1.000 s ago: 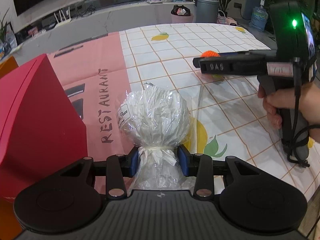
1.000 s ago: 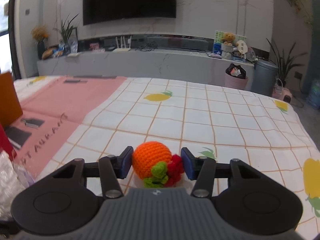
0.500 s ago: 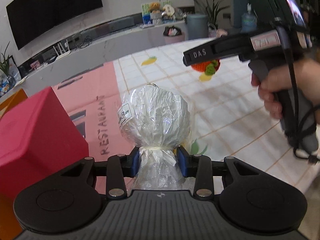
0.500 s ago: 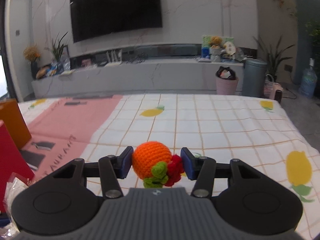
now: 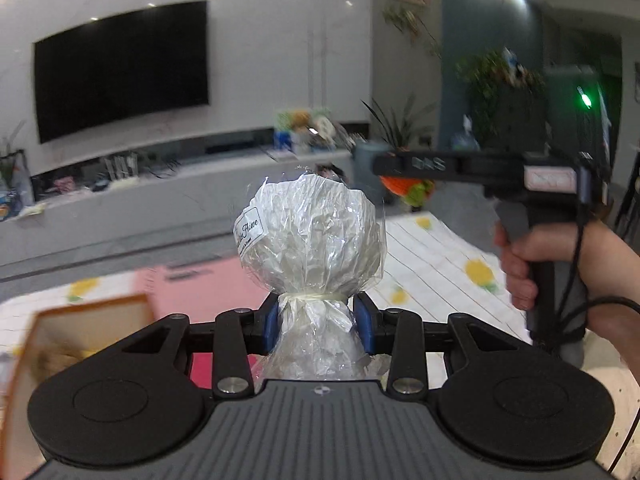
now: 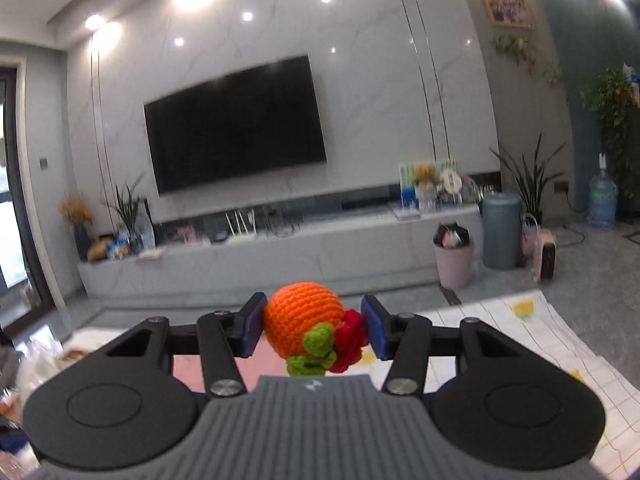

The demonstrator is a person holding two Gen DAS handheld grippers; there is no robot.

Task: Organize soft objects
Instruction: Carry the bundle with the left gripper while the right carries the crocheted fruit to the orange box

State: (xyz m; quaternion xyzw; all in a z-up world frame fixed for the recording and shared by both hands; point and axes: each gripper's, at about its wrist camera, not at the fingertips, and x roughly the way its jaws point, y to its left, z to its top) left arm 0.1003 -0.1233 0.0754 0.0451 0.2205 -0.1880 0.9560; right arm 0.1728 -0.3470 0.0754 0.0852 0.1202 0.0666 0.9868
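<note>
Hanging clear above the desk (image 5: 432,248), both loads are carried aloft: the wrapped bundle (image 5: 310,236) is pinched at its tied neck by the left tool (image 5: 316,318), its long axis running forward from the fingers, while the crocheted orange (image 6: 304,326) is gripped across its width by the right tool (image 6: 314,326). An open orange box (image 5: 80,344) is seen below and left of the left tool, so that tool is judged the nearer; open air lies all round.
</note>
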